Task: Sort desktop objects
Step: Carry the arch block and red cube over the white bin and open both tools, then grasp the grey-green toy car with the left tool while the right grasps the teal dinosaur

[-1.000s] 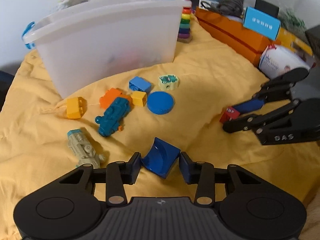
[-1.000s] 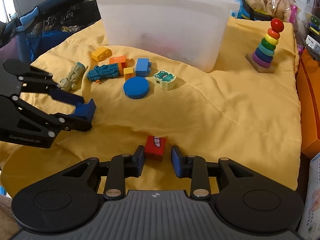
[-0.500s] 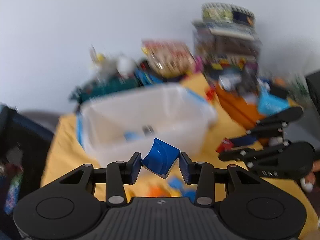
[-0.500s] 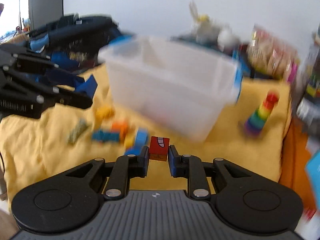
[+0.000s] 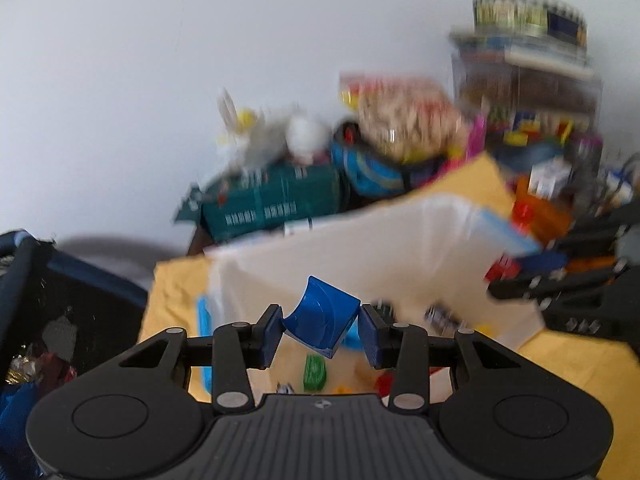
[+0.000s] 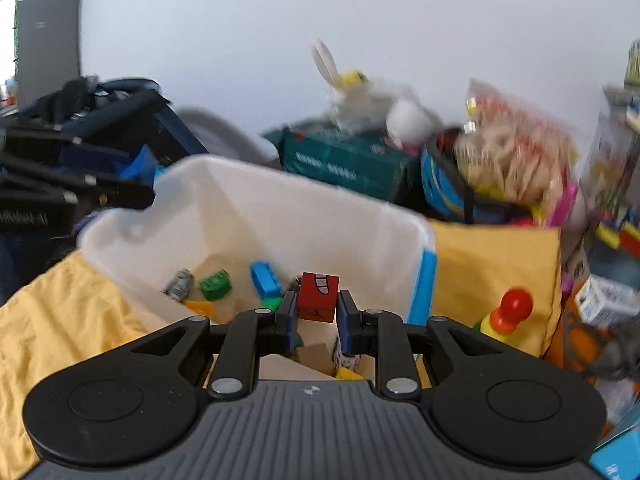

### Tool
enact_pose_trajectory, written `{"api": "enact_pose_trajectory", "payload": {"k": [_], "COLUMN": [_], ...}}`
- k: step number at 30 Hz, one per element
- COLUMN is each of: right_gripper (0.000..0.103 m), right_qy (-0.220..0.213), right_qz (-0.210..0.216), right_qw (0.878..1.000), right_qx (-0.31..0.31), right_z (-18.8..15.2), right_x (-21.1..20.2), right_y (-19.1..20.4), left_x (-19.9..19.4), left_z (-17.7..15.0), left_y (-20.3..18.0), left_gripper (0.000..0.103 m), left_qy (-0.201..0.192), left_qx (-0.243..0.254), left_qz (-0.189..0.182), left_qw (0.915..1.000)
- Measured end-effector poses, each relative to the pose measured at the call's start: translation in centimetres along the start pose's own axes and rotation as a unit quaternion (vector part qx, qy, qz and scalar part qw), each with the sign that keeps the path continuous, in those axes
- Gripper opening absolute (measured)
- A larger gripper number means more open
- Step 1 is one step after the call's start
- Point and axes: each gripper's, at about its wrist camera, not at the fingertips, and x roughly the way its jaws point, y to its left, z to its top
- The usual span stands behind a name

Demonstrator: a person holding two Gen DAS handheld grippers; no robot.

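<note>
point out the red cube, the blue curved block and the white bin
red cube (image 6: 319, 295), right wrist view, front face
blue curved block (image 5: 322, 313), left wrist view, concave face
white bin (image 6: 288, 216), right wrist view, inner back wall

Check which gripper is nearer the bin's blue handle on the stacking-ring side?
Right. The right gripper, shut on the red cube, sits just beside that blue handle. The left gripper, holding the blue curved piece, is at the bin's opposite end.
</note>
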Motion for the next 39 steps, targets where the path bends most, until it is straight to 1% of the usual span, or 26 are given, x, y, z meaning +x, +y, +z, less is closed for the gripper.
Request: {"api": "enact_pose_trajectory", "payload": {"k": [2, 4, 5, 7, 10, 12, 14, 15, 17, 19, 20, 21, 22, 24, 25, 26, 27, 29, 30, 32, 33, 36, 38, 39], "right_gripper": [0.024, 0.031, 0.037, 0.037, 0.037, 0.037, 0.037, 0.042, 0.05, 0.05, 0.05, 0.049, 0.049, 0.047, 0.043, 0.035, 0.033, 0.032, 0.032, 0.032, 0.032, 0.032, 0.032, 0.033], "right_qy": [0.018, 0.024, 0.026, 0.022, 0.011, -0.001, -0.04, -0.064, -0.089, -0.092, -0.089, -0.078, -0.066, -0.032, -0.014, 0.01, 0.031, 0.058, 0.068, 0.076, 0.074, 0.067, 0.065, 0.063], "right_qz": [-0.007, 0.002, 0.003, -0.001, 0.004, 0.004, -0.007, -0.008, -0.007, -0.001, 0.006, 0.016, 0.021, 0.034, 0.042, 0.05, 0.057, 0.063, 0.068, 0.094, 0.106, 0.105, 0.108, 0.112], "right_qw": [1.0, 1.0, 1.0, 1.0, 1.0, 1.0, 0.999, 0.998, 0.996, 0.996, 0.996, 0.997, 0.998, 0.999, 0.999, 0.999, 0.998, 0.996, 0.995, 0.991, 0.989, 0.984, 0.982, 0.982], "right_qx": [0.0, 0.008, 0.011, 0.008, 0.008, 0.005, -0.003, -0.009, -0.012, -0.006, -0.001, 0.001, 0.001, -0.001, -0.001, 0.0, -0.002, -0.02, -0.03, -0.048, -0.065, -0.128, -0.138, -0.139], "right_z": [-0.4, -0.6, -0.7, -0.8, -0.6, -0.3, -0.2, -0.3, -0.7, -1.4, -2.0, -2.7, -3.3, -5.3, -6.2, -7.3, -8.3, -10.0, -10.6, -11.1, -11.2, -10.5, -10.4, -10.3], "right_x": [1.0, 1.3, 1.3, 1.0, 0.1, -0.5, -1.9, -3.0, -4.7, -6.1, -6.5, -6.7, -6.6, -5.9, -5.4, -4.8, -4.1, -3.2, -2.9, -2.7, -2.6, -2.2, -2.1, -2.1], "right_y": [-0.3, -0.5, -0.5, -0.3, -0.3, -0.4, -0.3, -0.3, -0.5, -0.8, -0.9, -0.9, -0.7, 0.0, 0.3, 0.8, 1.3, 2.7, 3.3, 4.7, 5.4, 8.1, 8.9, 9.2], "left_x": [1.3, 1.5, 1.2, 0.1, -1.7, -3.9, -5.8, -6.8, -8.1, -9.3, -9.6, -9.6, -9.3, -8.3, -7.8, -7.4, -7.1, -6.3, -5.8, -4.3, -3.6, -1.8, -1.1, -1.2], "left_z": [-0.4, -0.7, -0.8, -1.0, -1.0, -1.2, -2.0, -2.7, -4.3, -6.5, -8.0, -9.2, -10.4, -12.6, -13.3, -14.1, -14.5, -15.3, -15.4, -15.7, -15.8, -16.0, -16.3, -16.5], "left_y": [-0.4, -0.5, -0.4, 0.1, 0.6, 0.9, 1.1, 1.3, 1.3, 1.2, 1.1, 0.9, 0.4, -1.0, -1.4, -1.8, -2.0, -1.9, -1.6, -0.8, -0.4, 0.3, 0.5, 0.7], "left_gripper": [0.045, 0.047, 0.049, 0.053, 0.053, 0.057, 0.071, 0.071, 0.071, 0.071, 0.071, 0.071, 0.071, 0.071, 0.071, 0.071, 0.071, 0.071, 0.071, 0.069, 0.067, 0.057, 0.035, 0.032], "left_qy": [0.026, 0.035, 0.033, 0.02, -0.002, -0.027, -0.049, -0.056, -0.058, -0.057, -0.047, -0.035, -0.019, 0.028, 0.043, 0.056, 0.065, 0.083, 0.098, 0.125, 0.131, 0.148, 0.163, 0.162], "left_qx": [0.006, 0.004, -0.006, -0.031, -0.049, -0.06, -0.067, -0.068, -0.074, -0.104, -0.128, -0.141, -0.145, -0.131, -0.125, -0.12, -0.118, -0.116, -0.121, -0.14, -0.146, -0.15, -0.16, -0.164], "left_qz": [-0.008, -0.001, -0.001, -0.012, -0.004, -0.001, -0.002, 0.001, 0.01, 0.022, 0.013, 0.003, -0.002, 0.001, 0.002, -0.001, -0.002, 0.004, 0.008, 0.003, 0.001, -0.003, -0.008, -0.009], "left_qw": [0.9996, 0.9994, 0.9994, 0.9992, 0.9988, 0.9978, 0.9966, 0.9961, 0.9955, 0.9927, 0.9906, 0.9893, 0.9892, 0.991, 0.9912, 0.9911, 0.9909, 0.9898, 0.9878, 0.9822, 0.9806, 0.9775, 0.9735, 0.9731]}}
